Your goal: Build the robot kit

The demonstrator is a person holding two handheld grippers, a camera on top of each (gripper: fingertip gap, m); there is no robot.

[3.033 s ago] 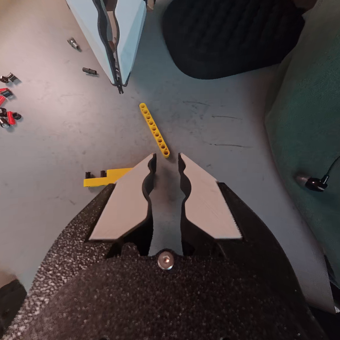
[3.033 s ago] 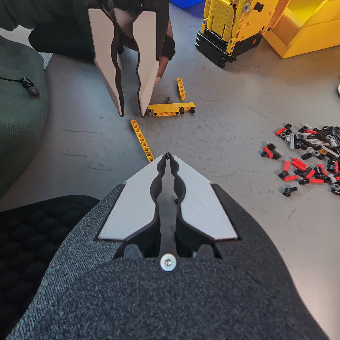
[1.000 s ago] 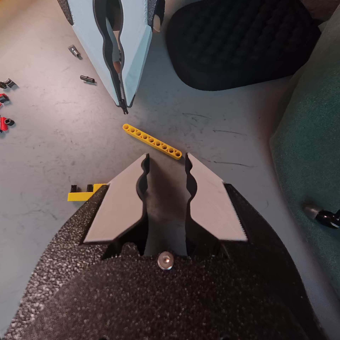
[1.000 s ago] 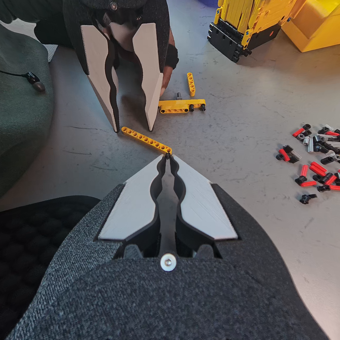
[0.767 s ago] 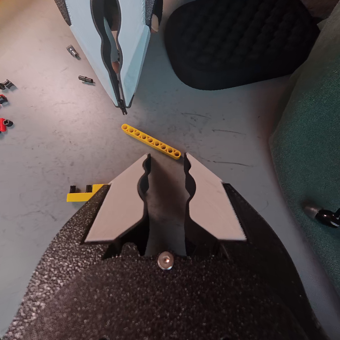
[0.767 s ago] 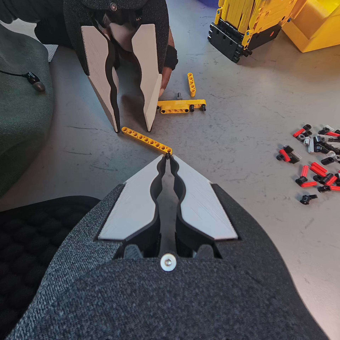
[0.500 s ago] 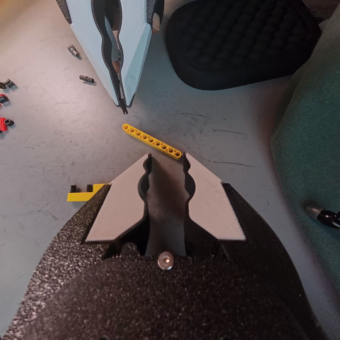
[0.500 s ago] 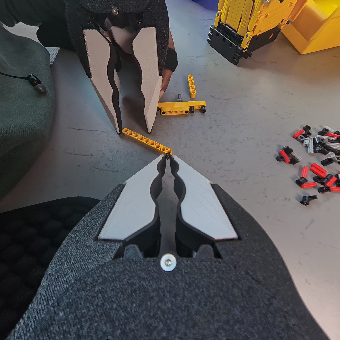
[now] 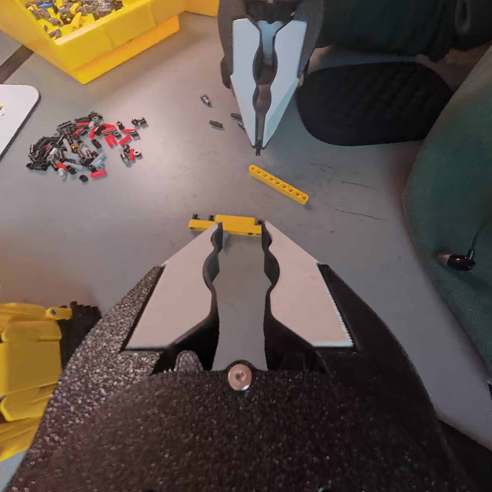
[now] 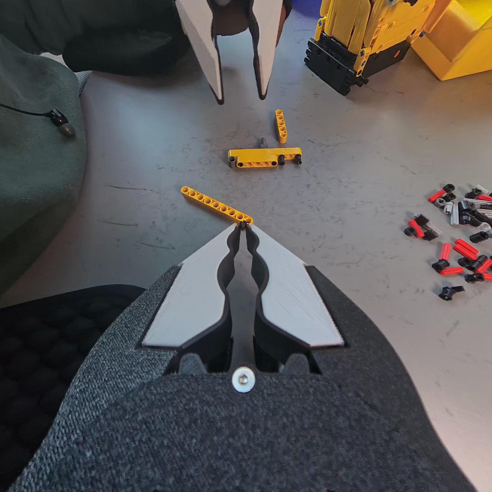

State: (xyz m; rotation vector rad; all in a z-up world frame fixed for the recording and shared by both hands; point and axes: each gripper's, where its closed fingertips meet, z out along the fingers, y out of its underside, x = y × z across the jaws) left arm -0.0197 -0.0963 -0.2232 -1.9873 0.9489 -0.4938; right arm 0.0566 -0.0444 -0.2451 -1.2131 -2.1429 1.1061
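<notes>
Grey worktop (image 10: 346, 202) carries everything. Right tool (image 10: 242, 226) pinches a small black pin (image 10: 242, 225), poised at the long yellow beam (image 10: 215, 205), likely to reach its end hole. Left tool (image 9: 239, 229) hangs spread above a yellow beam assembly (image 9: 226, 225) beyond that beam. Three yellow pieces lie loose, counting one short beam (image 10: 281, 126).

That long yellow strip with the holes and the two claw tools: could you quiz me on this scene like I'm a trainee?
1. True or false: the left gripper is shut.
2. What does the right gripper pinch? A) red pin B) small black pin C) long yellow beam
3. Fill in: the left gripper's tips reach the ___.

Key: 1 false, its jaws stand apart. 2 B. 3 yellow assembly with black pins.
</notes>
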